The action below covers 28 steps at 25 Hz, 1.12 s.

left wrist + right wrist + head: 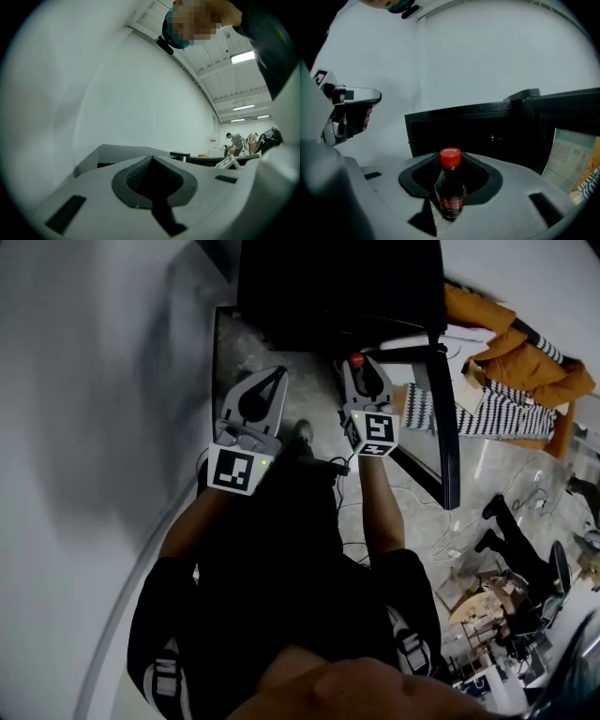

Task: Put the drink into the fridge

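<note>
Dark cola bottle with red cap sits clamped in the right gripper jaws at upper centre of the head view, just before the open black fridge; left gripper jaws are closed together, empty.

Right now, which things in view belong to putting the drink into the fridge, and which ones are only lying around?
For the job:
- drink bottle with a red cap, clamped in the right gripper
- black fridge, its door open

Just lying about:
- orange jacket
- striped cloth
- cables on the floor
</note>
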Each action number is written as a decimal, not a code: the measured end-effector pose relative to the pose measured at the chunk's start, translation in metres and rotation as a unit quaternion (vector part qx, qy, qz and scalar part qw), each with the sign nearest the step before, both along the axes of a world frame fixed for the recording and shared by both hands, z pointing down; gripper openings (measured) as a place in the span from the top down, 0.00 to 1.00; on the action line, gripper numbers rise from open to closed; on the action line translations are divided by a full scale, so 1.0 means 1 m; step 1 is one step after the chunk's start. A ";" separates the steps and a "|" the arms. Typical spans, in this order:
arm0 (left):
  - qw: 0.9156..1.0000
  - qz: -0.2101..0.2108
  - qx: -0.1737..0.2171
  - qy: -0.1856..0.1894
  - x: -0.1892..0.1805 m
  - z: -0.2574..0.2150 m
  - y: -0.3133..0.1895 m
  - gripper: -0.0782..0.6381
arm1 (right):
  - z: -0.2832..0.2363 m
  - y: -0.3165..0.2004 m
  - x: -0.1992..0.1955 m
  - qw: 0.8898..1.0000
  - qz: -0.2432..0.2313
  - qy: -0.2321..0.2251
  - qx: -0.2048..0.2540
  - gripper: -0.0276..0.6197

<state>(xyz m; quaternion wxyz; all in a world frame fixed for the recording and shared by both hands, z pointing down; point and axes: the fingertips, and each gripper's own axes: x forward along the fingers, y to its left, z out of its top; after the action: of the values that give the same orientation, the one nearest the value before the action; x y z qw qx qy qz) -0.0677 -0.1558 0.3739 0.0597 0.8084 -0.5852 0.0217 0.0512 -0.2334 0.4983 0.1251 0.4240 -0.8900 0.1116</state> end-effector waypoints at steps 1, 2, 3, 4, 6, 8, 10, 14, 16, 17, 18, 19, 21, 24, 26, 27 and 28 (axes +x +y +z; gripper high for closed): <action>1.000 -0.002 0.002 0.001 0.001 0.001 0.000 0.88 | 0.005 -0.004 -0.002 1.000 -0.002 0.000 -0.001 0.76; 1.000 -0.003 0.003 0.002 0.002 0.003 0.000 0.88 | 0.011 -0.007 -0.004 1.000 -0.003 0.000 -0.002 0.76; 1.000 -0.005 0.004 0.001 0.002 0.006 0.001 0.88 | 0.016 -0.010 -0.005 1.000 -0.003 0.000 -0.003 0.76; 1.000 -0.006 0.004 0.001 0.002 0.008 0.001 0.88 | 0.022 -0.013 -0.006 1.000 -0.003 0.000 -0.004 0.76; 1.000 -0.009 0.007 0.001 0.002 0.010 0.004 0.88 | 0.030 -0.019 -0.008 1.000 -0.001 0.002 -0.004 0.76; 1.000 -0.011 0.008 0.002 0.001 0.012 0.006 0.88 | 0.038 -0.025 -0.009 1.000 0.005 0.003 -0.005 0.76; 1.000 -0.008 0.005 0.003 0.001 0.019 0.007 0.88 | 0.049 -0.032 -0.010 1.000 0.011 0.005 -0.007 0.76; 1.000 -0.009 0.003 0.011 0.002 0.032 0.004 0.88 | 0.070 -0.048 -0.009 1.000 0.020 0.013 -0.009 0.76; 1.000 -0.013 0.003 0.017 0.001 0.036 0.003 0.88 | 0.079 -0.054 -0.009 1.000 0.023 0.016 -0.010 0.76; 1.000 -0.014 0.002 0.017 0.000 0.038 0.003 0.88 | 0.083 -0.056 -0.009 0.999 0.025 0.016 -0.011 0.76; 1.000 -0.013 0.002 0.015 0.000 0.041 0.003 0.88 | 0.088 -0.059 -0.010 0.999 0.027 0.017 -0.012 0.76; 1.000 -0.013 0.001 0.013 -0.001 0.043 0.003 0.88 | 0.092 -0.061 -0.010 0.999 0.029 0.017 -0.012 0.76; 1.000 -0.013 0.000 0.012 -0.003 0.049 0.000 0.88 | 0.102 -0.067 -0.010 0.999 0.033 0.018 -0.014 0.76; 1.000 -0.020 -0.004 0.015 -0.010 0.054 -0.004 0.88 | 0.117 -0.075 -0.013 0.999 0.037 0.018 -0.016 0.76; 0.999 -0.028 0.003 0.017 -0.013 0.055 -0.004 0.88 | 0.126 -0.078 -0.017 0.999 0.038 0.013 -0.017 0.76; 0.999 -0.032 0.006 0.018 -0.013 0.056 -0.004 0.88 | 0.130 -0.080 -0.018 0.999 0.039 0.012 -0.019 0.76; 0.999 -0.034 0.006 0.019 -0.012 0.058 -0.005 0.88 | 0.134 -0.081 -0.018 0.999 0.039 0.011 -0.021 0.76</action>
<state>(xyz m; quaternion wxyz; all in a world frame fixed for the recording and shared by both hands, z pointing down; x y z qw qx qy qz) -0.0794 -0.1604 0.4320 0.0665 0.7885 -0.6114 0.0003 0.0331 -0.3148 0.6319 0.1395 0.4570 -0.8687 0.1307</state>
